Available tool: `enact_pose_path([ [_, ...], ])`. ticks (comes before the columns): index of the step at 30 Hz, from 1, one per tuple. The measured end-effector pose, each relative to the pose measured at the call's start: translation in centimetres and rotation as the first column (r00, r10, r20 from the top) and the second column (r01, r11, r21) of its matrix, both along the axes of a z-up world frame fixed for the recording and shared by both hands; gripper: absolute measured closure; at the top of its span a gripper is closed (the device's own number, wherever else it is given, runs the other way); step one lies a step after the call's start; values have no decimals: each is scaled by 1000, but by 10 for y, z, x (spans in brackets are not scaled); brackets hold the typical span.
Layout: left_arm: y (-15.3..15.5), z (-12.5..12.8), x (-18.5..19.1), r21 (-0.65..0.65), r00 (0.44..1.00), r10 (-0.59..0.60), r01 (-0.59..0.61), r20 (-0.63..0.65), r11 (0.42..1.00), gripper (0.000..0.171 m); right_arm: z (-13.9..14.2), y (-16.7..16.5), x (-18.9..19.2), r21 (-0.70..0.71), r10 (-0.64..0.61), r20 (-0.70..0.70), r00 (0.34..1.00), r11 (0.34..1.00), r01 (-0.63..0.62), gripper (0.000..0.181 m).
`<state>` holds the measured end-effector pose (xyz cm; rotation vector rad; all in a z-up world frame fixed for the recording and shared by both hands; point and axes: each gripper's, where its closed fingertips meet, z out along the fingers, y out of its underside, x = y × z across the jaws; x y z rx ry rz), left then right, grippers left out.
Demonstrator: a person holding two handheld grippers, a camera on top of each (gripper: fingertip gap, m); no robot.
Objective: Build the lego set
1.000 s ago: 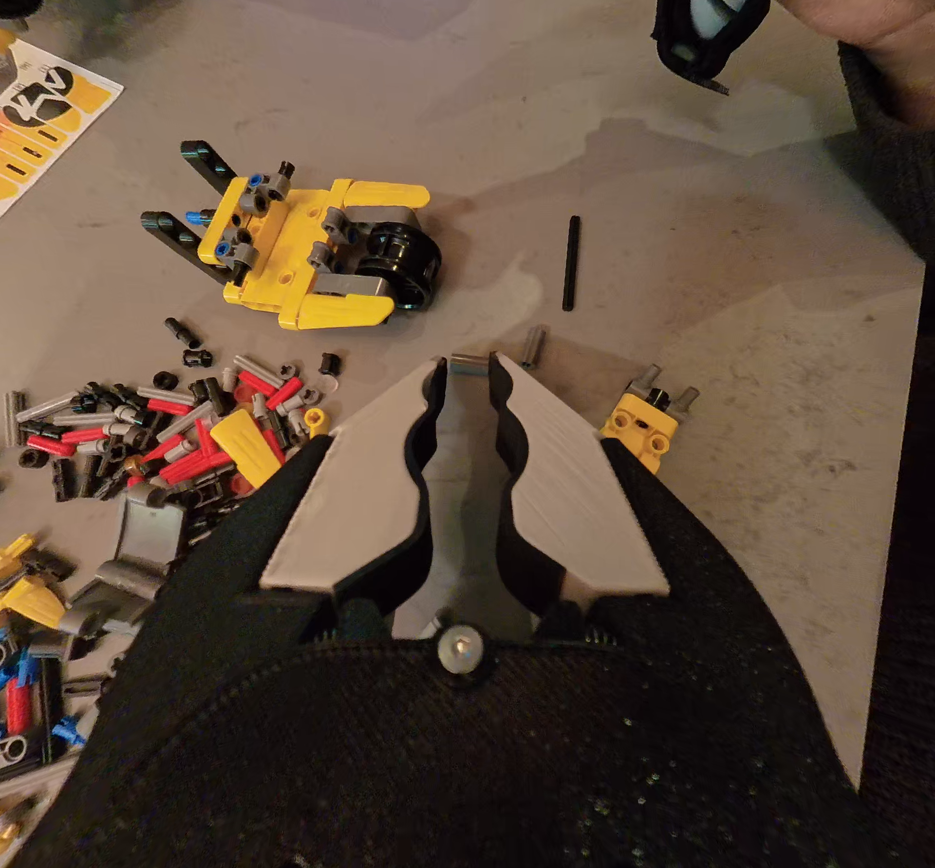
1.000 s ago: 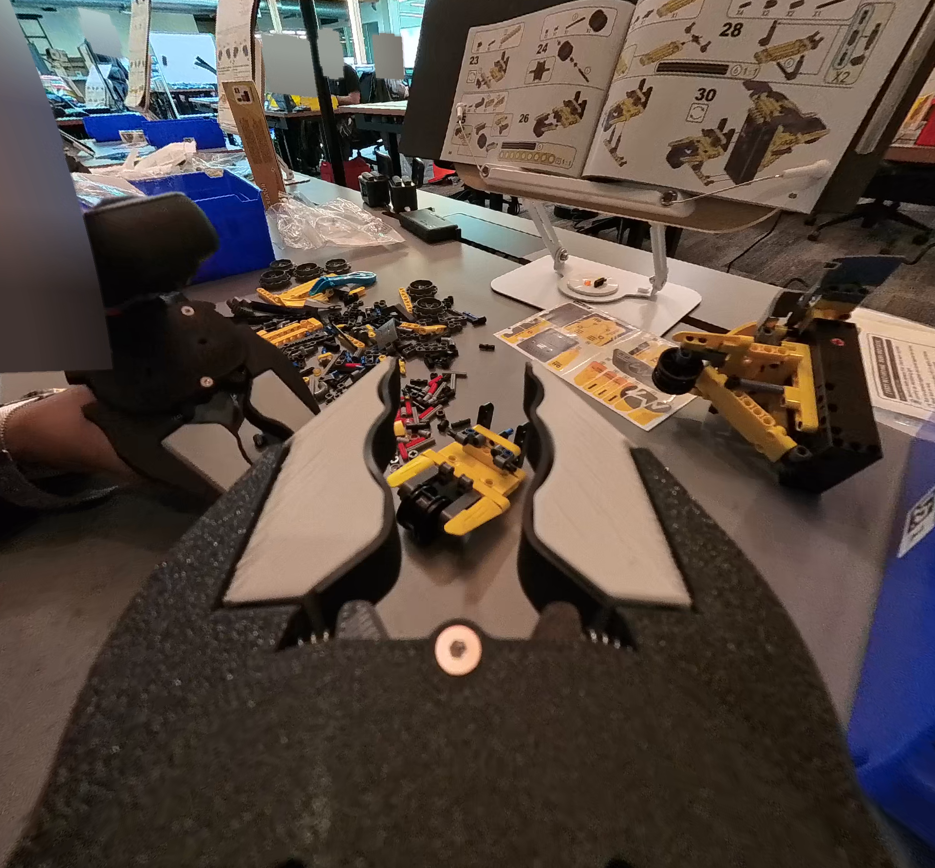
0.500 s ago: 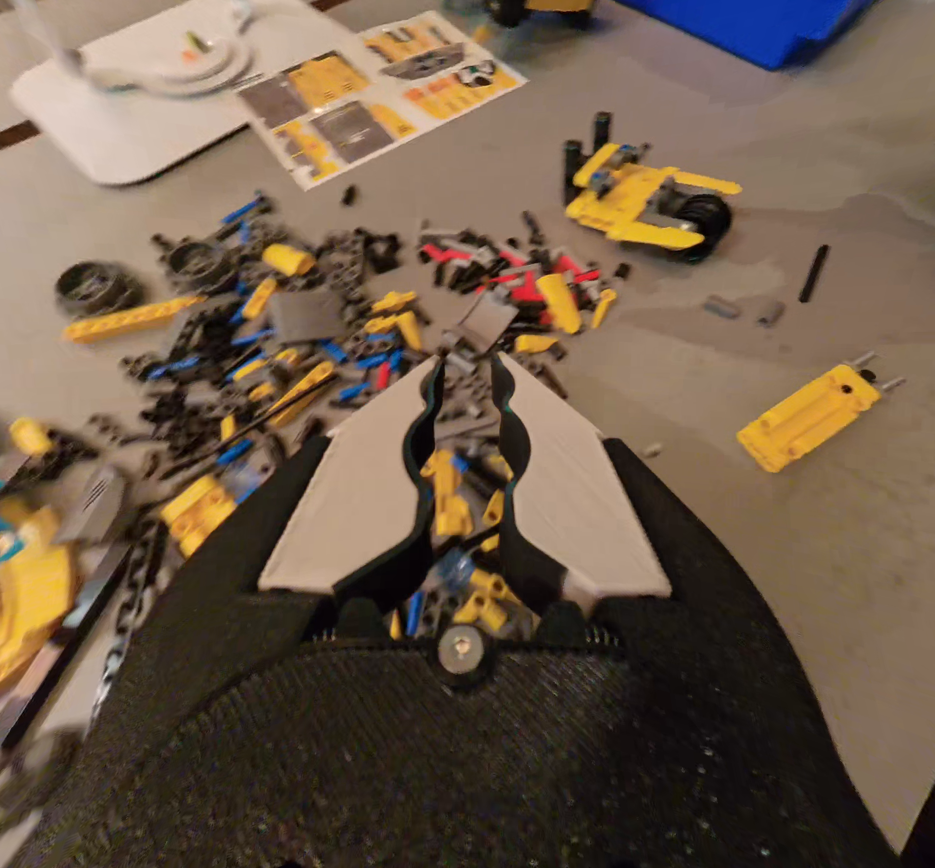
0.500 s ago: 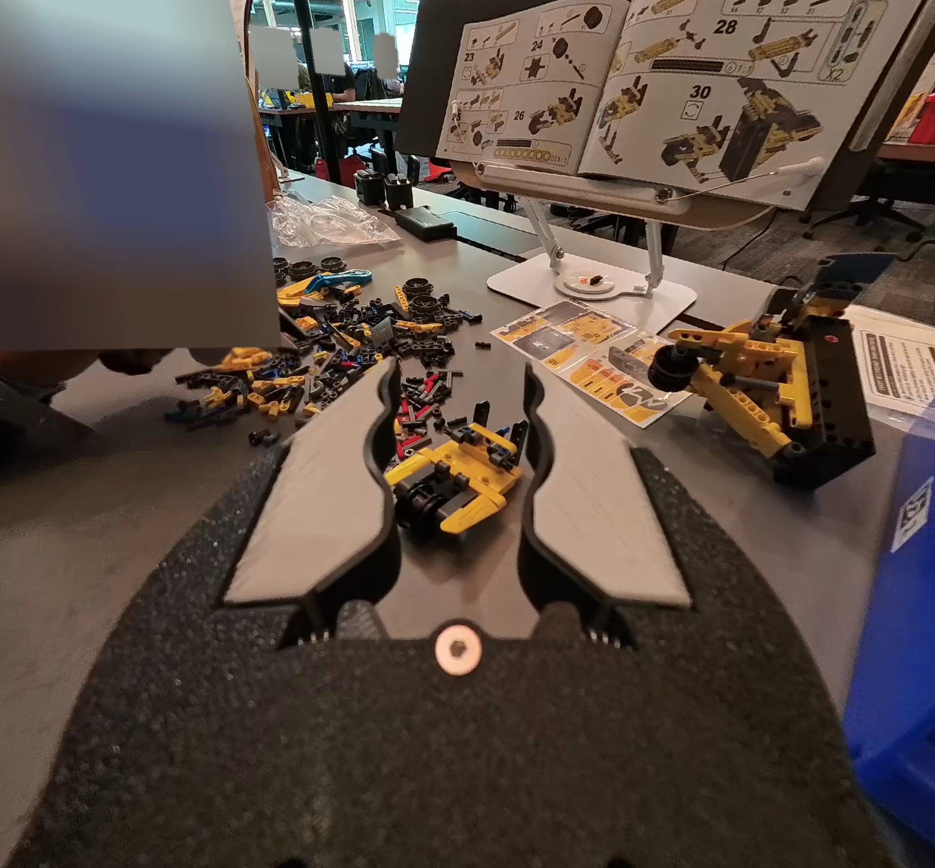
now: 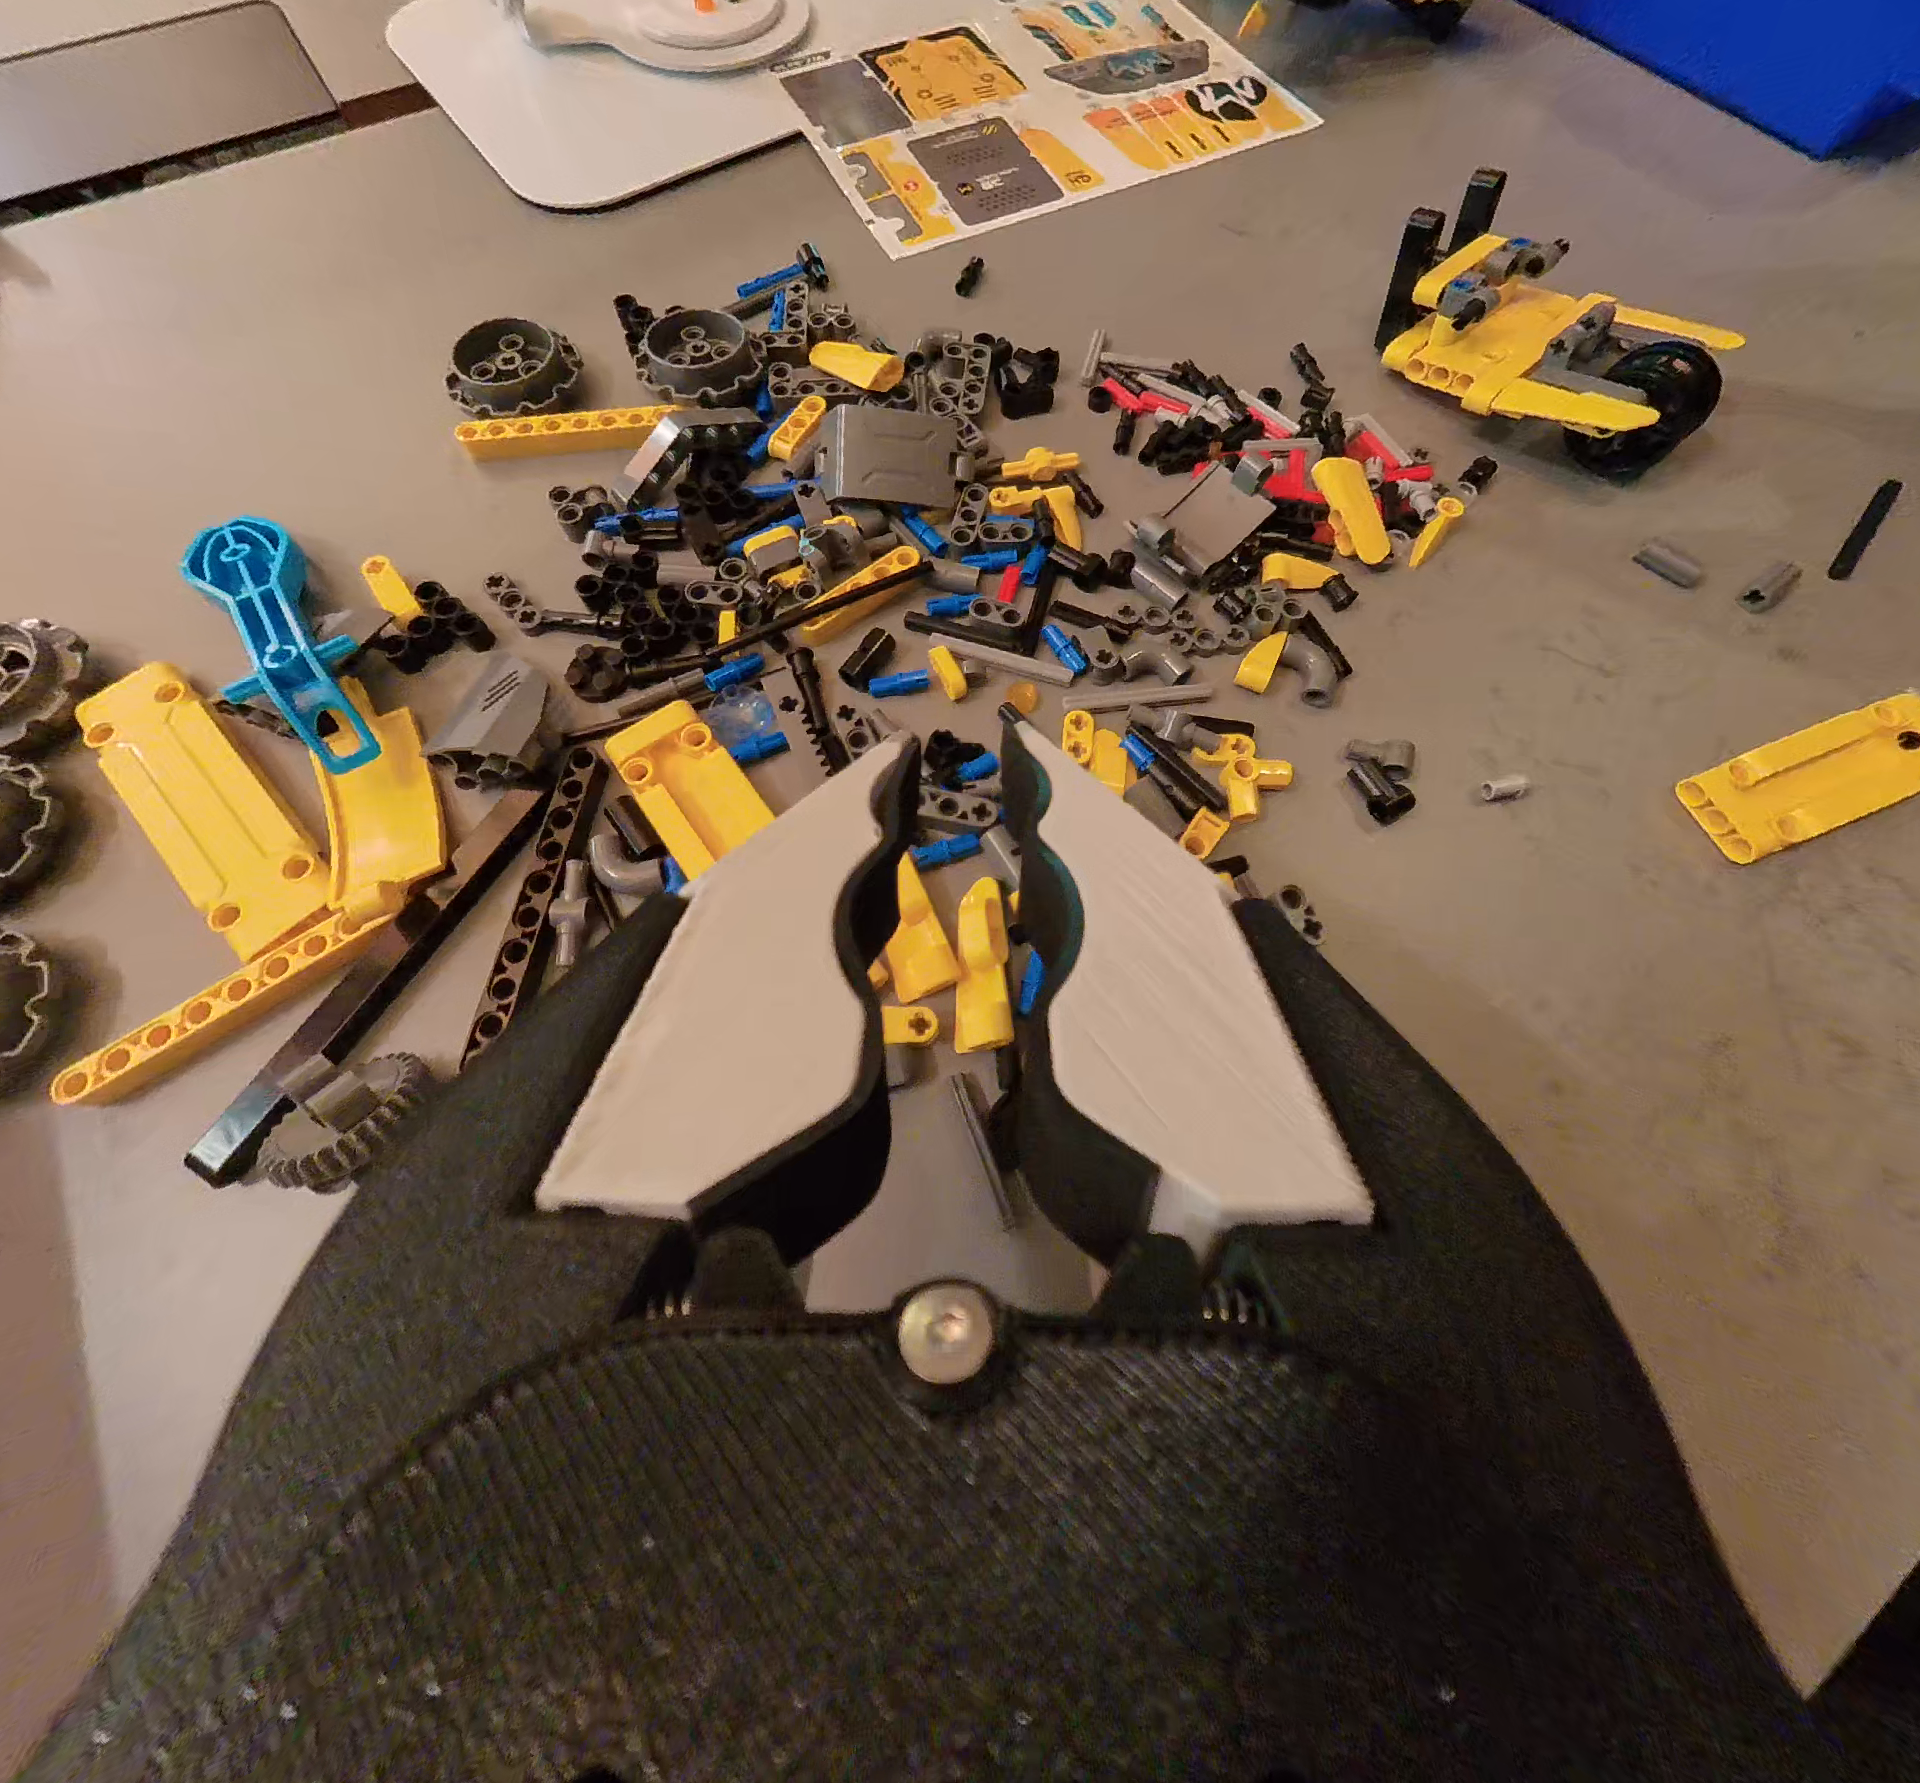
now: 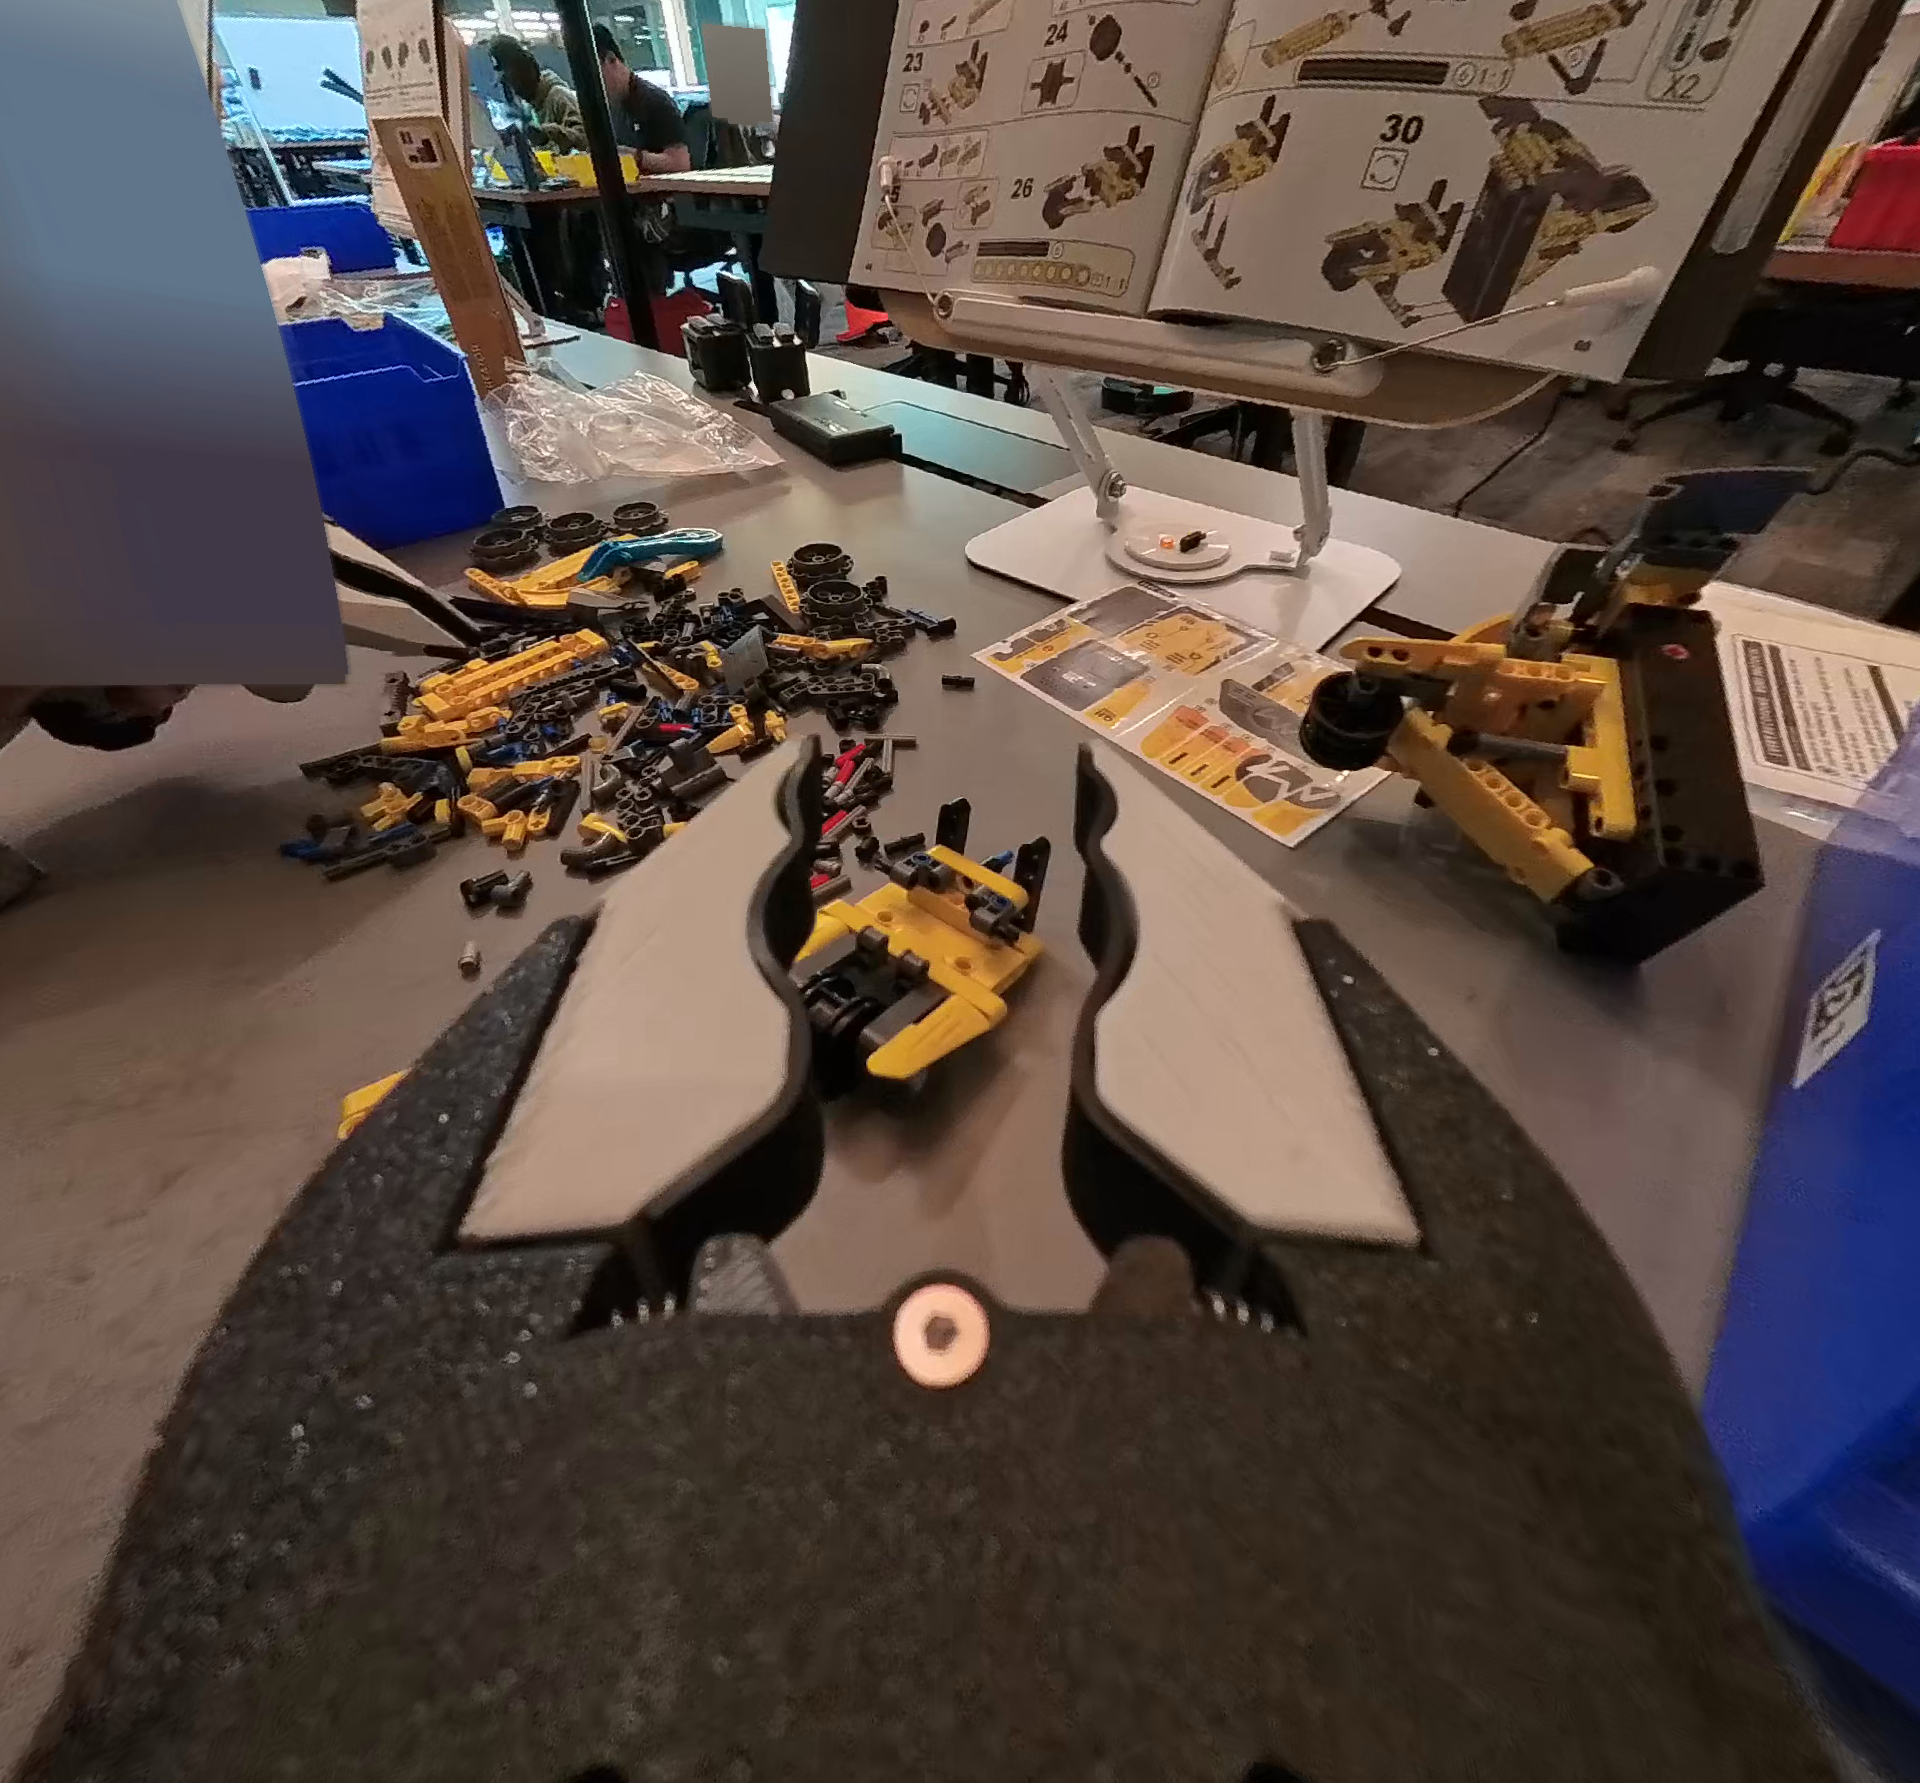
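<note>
Left wrist view: grey matte table (image 5: 1558,1058). Left gripper (image 5: 961,751) slightly parted, empty, above a heap of plastic parts (image 5: 883,570).

Right wrist view: workshop room. Right gripper (image 6: 940,762) wide apart, empty, framing a yellow studded model (image 6: 920,944); open booklet (image 6: 1351,102) on a stand.

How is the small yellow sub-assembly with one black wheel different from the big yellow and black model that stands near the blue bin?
The small yellow sub-assembly with one black wheel lies low and flat on the grey table, between the open right gripper's fingers in that view. The big yellow and black model is bulkier and taller, with a long black wall of beams. The small one has two upright black prongs; the big one shows a sloping yellow arm. Both are yellow brick-built pieces resting on the table.
</note>
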<state>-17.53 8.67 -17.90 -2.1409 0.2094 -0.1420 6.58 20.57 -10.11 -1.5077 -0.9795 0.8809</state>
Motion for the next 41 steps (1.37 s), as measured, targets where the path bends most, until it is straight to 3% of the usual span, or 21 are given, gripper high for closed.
enact_pose_path([
  [10, 6, -14, 1, 14, 1000, 1, -2, 28, 1000, 160, -8, 3, -3, -9, -6, 26, 1000, 1000, 6, 133],
  [15, 9, -8, -2, 50, 999, 13, -14, 34, 999, 159, -10, 3, -4, -14, -4, 32, 999, 1000, 5, 134],
  [23, 12, -15, 2, 16, 1000, -7, 7, 26, 1000, 159, -14, -5, -11, -5, 25, 61, 998, 1000, -25, 134],
  [35, 10, -6, 3, 35, 976, -59, 52, 212, 998, 147, -9, -18, -17, 71, 30, 102, 994, 997, -37, 133],
  [41, 8, -11, 12, 9, 979, -105, 105, 177, 994, 146, -8, -21, -19, 77, 42, 98, 994, 996, -49, 133],
])
